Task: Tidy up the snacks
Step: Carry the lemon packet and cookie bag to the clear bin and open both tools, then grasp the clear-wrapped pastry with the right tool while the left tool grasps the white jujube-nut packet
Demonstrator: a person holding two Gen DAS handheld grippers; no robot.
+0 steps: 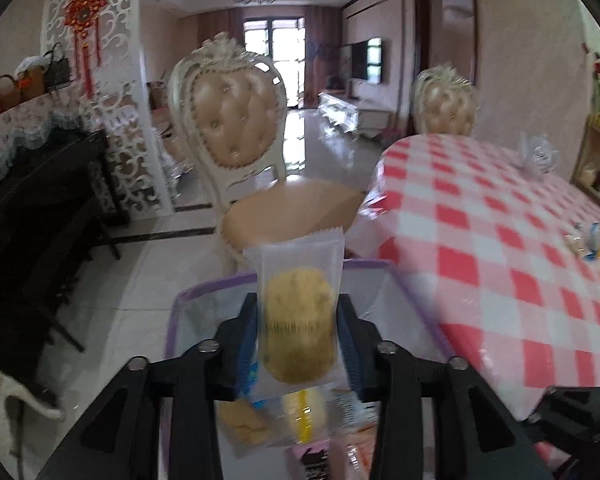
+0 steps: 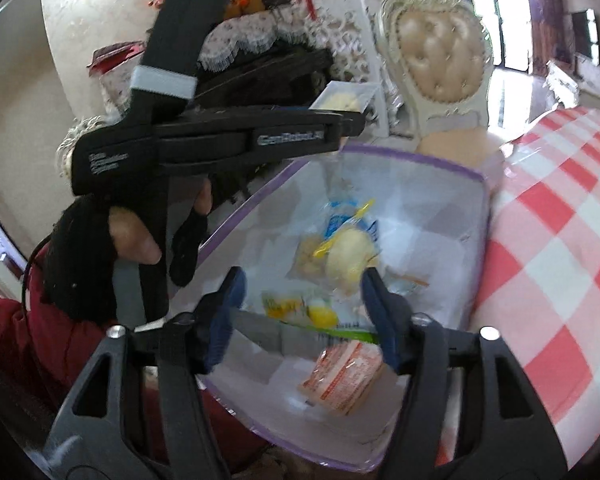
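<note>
Purple-rimmed bin (image 2: pixel 380 156) of snacks beside checkered table (image 2: pixel 560 240), chair (image 1: pixel 236 128) behind.

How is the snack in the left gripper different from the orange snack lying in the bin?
The cake packet is clear, showing a round yellow cake; the orange packet is printed orange and white. The cake packet is held up over the bin by the left gripper; the orange packet lies loose on the bin's bottom. Both are sealed single snacks.
</note>
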